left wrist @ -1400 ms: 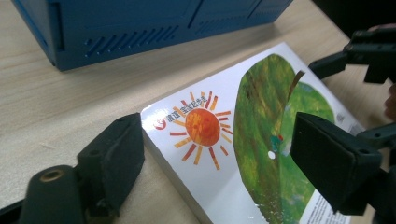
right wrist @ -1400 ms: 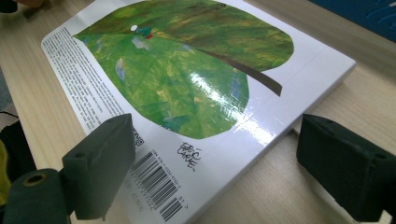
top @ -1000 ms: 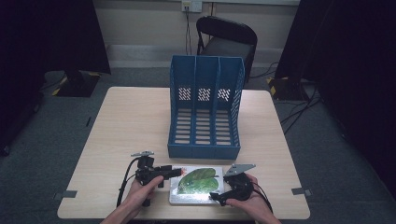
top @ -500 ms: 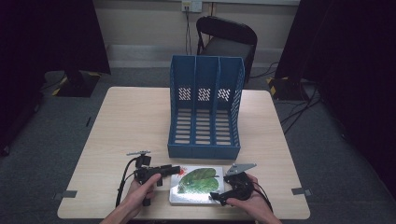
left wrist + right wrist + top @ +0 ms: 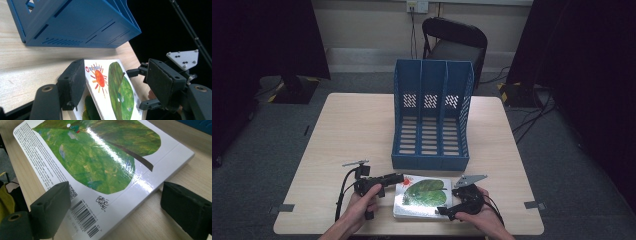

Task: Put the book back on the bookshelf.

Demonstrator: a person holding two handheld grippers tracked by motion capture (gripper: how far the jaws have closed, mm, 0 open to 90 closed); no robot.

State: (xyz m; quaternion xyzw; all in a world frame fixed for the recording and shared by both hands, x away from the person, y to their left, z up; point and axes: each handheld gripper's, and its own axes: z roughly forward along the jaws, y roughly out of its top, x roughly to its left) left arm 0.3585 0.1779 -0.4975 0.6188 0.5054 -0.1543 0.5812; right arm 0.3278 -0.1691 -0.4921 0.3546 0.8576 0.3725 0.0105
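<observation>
One book lies flat, long axis left-right.

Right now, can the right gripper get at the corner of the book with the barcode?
Probably yes. The right gripper is open, its jaws standing on either side of that corner of the book, and nothing lies between them on the table.

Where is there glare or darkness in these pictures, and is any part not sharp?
In the right gripper view, a bright streak of glare crosses the glossy book cover, and the near black jaws look soft. In the left gripper view, the background at right is black, the blue file rack evenly lit. In the high view, the table is lit and the room's sides are dark.
</observation>
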